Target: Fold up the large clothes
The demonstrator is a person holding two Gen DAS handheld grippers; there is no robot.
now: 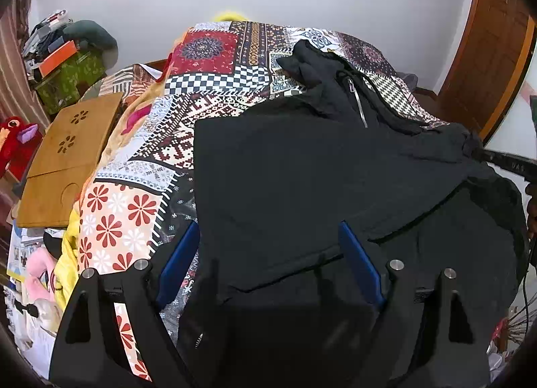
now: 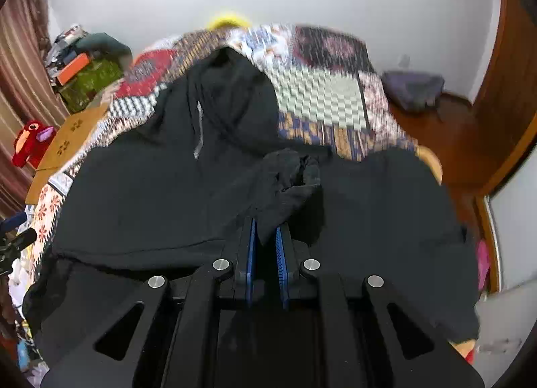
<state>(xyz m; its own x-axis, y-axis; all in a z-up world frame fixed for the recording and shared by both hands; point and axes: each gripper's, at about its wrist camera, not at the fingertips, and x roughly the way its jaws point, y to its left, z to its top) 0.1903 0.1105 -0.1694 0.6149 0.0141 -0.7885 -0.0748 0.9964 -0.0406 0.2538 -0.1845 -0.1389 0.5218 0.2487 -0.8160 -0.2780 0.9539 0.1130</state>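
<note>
Lying rumpled, black hoodie [image 1: 302, 170] covers quilt [image 1: 208, 93].

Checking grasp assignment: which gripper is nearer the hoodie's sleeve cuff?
Right. The right gripper is shut on the sleeve cuff; the left gripper hangs open over the hoodie's hem.

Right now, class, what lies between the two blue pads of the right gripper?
In the right wrist view, a bunched fold of the black zip-up hooded jacket sits pinched between the right gripper pads, over the patchwork bedspread.
</note>
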